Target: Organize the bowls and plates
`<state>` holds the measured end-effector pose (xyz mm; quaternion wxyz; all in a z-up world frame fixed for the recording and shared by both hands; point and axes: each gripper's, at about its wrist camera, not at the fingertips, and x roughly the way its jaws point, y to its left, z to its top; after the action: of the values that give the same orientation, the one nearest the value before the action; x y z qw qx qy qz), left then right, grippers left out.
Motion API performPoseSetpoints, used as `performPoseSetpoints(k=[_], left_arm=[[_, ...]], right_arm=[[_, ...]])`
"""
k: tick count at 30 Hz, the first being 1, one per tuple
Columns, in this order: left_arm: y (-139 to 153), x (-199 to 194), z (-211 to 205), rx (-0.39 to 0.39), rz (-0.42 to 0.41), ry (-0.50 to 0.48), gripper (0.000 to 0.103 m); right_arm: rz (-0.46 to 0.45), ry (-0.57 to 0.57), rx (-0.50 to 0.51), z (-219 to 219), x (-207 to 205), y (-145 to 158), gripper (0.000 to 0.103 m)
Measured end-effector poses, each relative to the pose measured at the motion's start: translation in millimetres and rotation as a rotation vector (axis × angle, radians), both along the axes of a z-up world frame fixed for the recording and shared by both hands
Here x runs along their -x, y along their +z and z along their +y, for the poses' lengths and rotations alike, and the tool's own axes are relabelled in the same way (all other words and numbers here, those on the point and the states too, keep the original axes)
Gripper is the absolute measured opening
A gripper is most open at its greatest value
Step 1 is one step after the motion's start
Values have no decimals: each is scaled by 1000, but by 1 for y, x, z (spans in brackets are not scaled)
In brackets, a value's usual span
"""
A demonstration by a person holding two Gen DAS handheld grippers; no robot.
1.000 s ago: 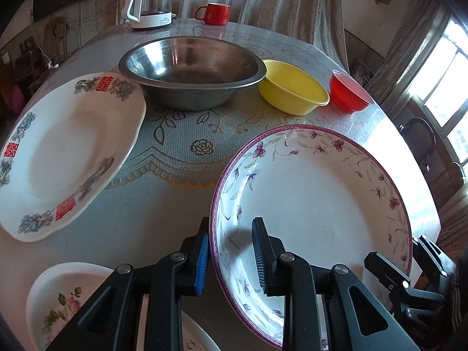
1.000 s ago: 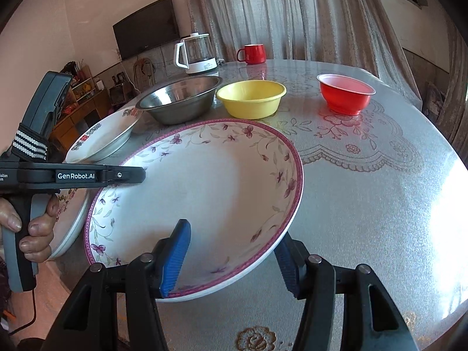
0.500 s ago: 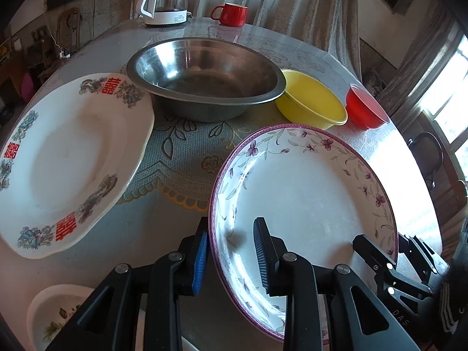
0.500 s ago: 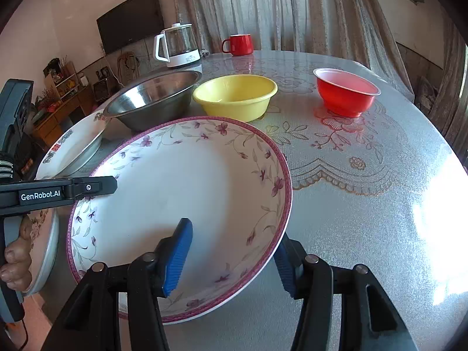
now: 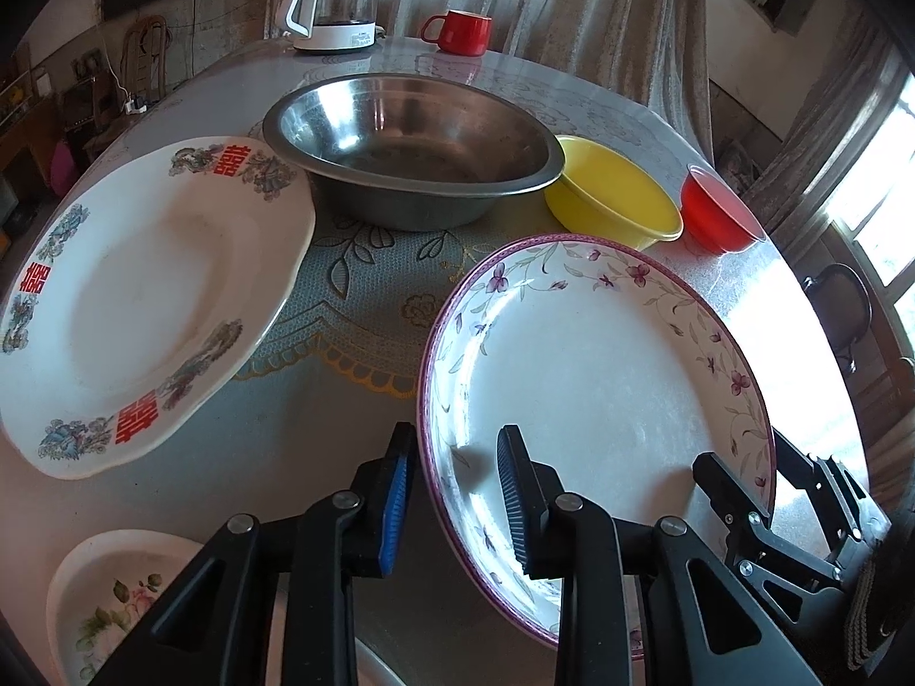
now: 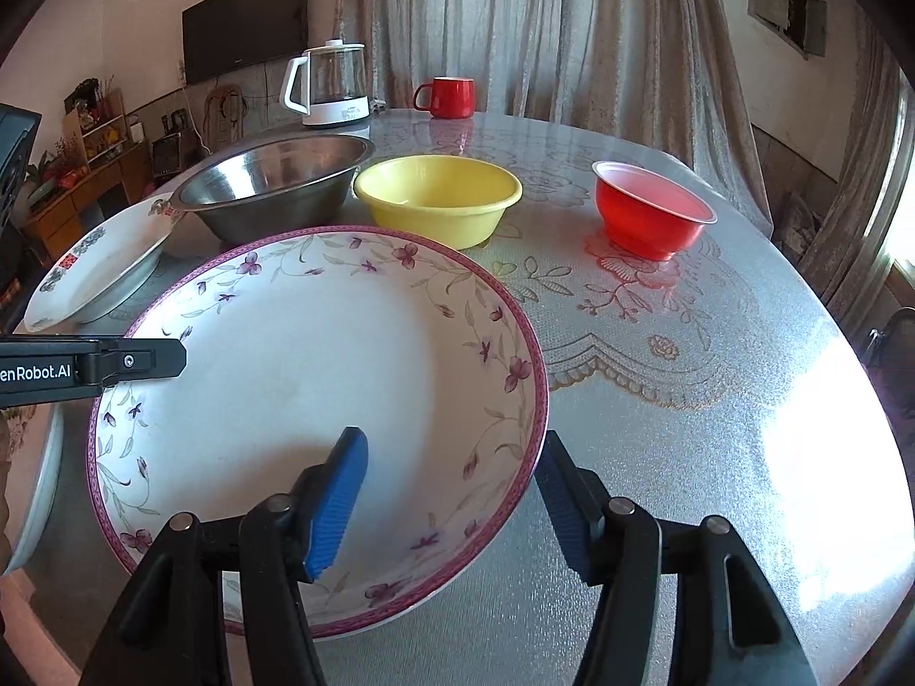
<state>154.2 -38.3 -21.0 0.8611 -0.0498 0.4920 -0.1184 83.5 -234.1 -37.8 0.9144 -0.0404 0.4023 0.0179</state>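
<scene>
Both grippers, left gripper and right gripper, grasp the floral plate above the counter; steel bowl, yellow bowl beyond; left view alone shows small dish

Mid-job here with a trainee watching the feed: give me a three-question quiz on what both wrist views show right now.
1. True or false: both the left hand-held gripper and the right hand-held gripper straddle the rim of the floral plate.
2. Which bowl sits between the steel bowl and the red bowl?
A. a blue bowl
B. the yellow bowl
C. a glass bowl
3. Fill in: the red mug stands at the table's far edge beside the ____.

Key: 1 true; 2 B; 3 kettle.
</scene>
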Motion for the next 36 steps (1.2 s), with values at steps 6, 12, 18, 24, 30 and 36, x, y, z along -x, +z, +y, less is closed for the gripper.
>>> performPoseSetpoints(k=[6,12,18,24,30,36], left_arm=[[1,5,2,20,20,1,28],[5,18,17,27,-25,31,30],[20,35,26,61,-85,23,30],[30,49,39,87,-118,47,31],[39,62,65,91,-154,88,34],[46,65,106,74,-184,166,39]], right_arm=[[16,-1,-13,-1,4,1,61],[39,-2,-61,-3,5,2,61],[5,-20,-63,-3,11,14,61],[-100,13,-36,9,21,42,65],[-100,150,-124,31,21,52,65],[-4,286,-334,56,4,50,66]])
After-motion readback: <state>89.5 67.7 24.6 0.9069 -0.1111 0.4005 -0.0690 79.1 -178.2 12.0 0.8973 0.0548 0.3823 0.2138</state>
